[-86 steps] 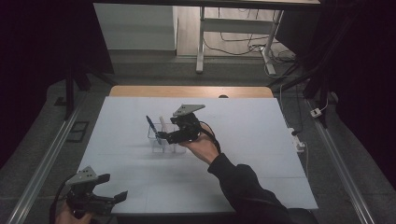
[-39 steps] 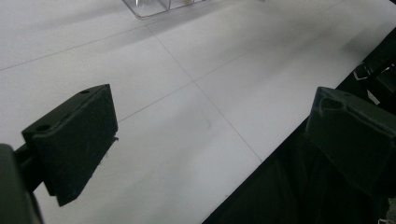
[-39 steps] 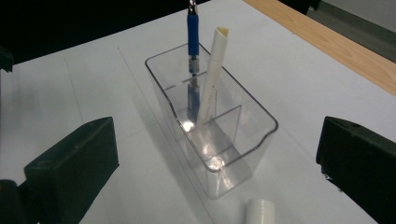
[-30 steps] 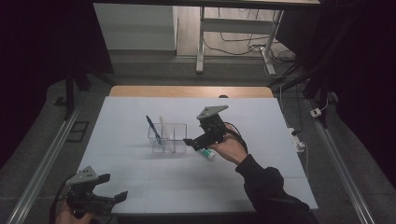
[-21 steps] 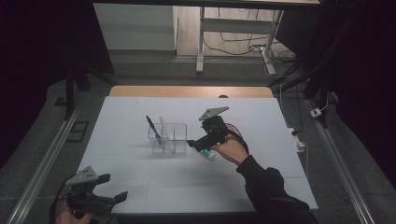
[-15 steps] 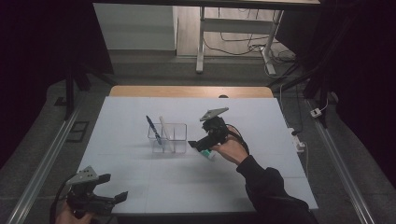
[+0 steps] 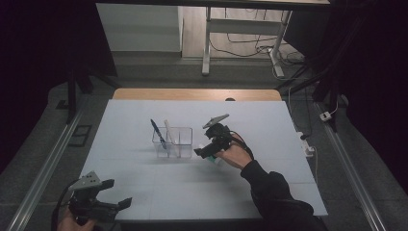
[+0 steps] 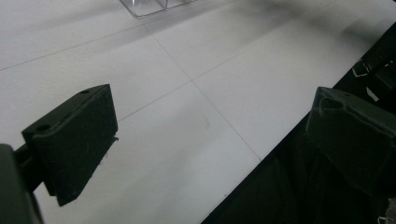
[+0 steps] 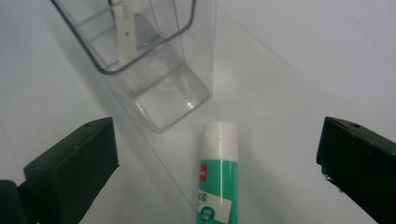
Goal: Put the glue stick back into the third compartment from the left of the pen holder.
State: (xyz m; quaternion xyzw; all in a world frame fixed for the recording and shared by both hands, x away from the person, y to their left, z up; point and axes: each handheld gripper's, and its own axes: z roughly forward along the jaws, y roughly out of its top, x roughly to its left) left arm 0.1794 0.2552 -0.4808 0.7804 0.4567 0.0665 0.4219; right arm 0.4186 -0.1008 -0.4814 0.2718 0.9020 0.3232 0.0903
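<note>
Right claw (image 9: 217,163) wide open, straddling glue stick (image 9: 217,175), hand low.

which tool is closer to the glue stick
Right. The right tool hovers open straight over the glue stick, which lies flat beside the clear organizer. The left tool sits far off at the table's near left corner.

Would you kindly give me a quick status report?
Right gripper open over glue stick lying flat. Left gripper open, idle at table edge. Clear organizer just beyond the stick.
</note>
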